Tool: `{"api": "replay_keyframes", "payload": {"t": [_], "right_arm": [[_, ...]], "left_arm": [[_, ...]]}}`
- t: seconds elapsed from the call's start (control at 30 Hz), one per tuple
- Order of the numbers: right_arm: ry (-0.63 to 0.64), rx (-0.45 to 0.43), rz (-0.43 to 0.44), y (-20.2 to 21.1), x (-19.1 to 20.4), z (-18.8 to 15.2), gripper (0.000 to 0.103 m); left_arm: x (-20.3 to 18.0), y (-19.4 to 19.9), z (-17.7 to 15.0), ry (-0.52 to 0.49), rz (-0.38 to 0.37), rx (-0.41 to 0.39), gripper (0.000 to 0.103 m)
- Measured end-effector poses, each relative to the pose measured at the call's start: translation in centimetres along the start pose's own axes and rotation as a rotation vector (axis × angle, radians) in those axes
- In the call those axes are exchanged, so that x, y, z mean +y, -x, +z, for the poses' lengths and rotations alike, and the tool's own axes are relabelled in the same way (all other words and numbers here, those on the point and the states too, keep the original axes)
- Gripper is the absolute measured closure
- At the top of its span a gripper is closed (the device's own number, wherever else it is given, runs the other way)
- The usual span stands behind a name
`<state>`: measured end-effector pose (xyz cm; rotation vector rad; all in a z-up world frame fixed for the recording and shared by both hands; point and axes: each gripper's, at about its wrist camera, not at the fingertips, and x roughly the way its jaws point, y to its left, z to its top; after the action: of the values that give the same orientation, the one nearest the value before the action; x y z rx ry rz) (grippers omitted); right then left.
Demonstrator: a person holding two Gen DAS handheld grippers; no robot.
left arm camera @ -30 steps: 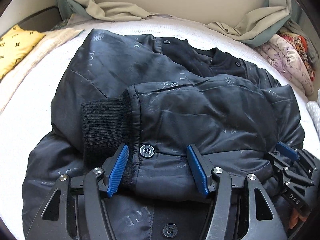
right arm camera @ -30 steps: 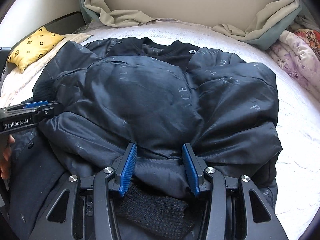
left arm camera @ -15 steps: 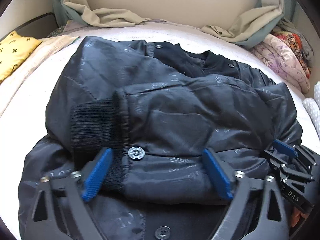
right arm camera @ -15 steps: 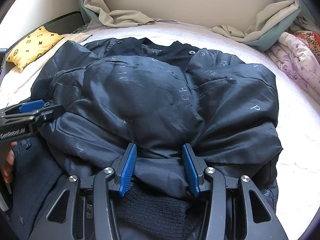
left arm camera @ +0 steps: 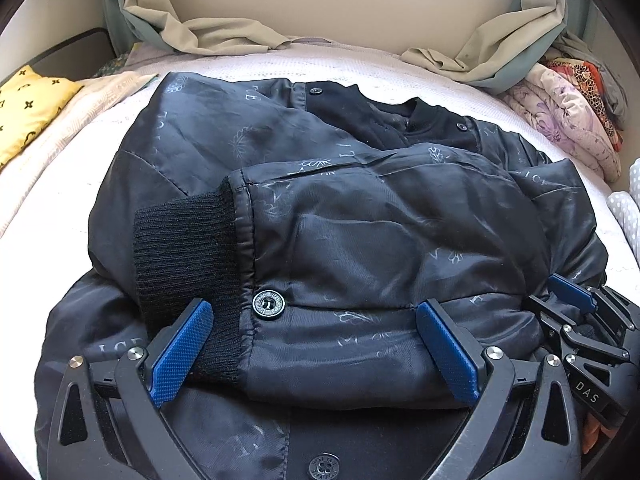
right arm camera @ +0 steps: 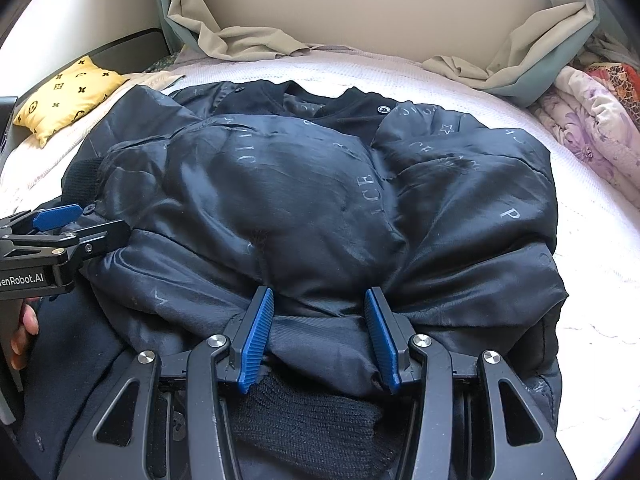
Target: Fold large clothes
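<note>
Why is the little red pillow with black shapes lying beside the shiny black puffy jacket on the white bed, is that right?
Nearly right, but the pillow isn't red. The small pillow with black shapes is yellow, as the right wrist view shows. It does lie beside the shiny black puffy jacket on the white bed.

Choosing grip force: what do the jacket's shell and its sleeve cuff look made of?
Jacket shell: seemingly a smooth, slightly glossy synthetic weave like nylon or polyester; it shows sheen, sharp creases and a faint printed pattern. Cuff: matte black ribbed knit, with visible ridges, probably stretchy.
</note>
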<state>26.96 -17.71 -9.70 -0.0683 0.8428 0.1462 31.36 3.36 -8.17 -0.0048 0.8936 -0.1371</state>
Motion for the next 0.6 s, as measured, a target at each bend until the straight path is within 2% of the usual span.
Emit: {"api": "replay_keyframes", "payload": {"t": [0.4,0.5,0.6], "right_arm": [[-0.004,0.002,-0.001,0.5,-0.1,0.5,0.056],[-0.043,0.024,0.029,1.5,-0.7,1.5,0.054],[-0.107,0.012,0.074,3.6,-1.7,2.8,0.047]], "left_arm": [[-0.2,1.0,0.4,-0.017,0.013,0.016,0.000],[0.2,2.3,1.1,0.006,-0.018,0.028,0.000],[1.4,4.2,1.9,0.057,-0.053,0.010,0.000]]}}
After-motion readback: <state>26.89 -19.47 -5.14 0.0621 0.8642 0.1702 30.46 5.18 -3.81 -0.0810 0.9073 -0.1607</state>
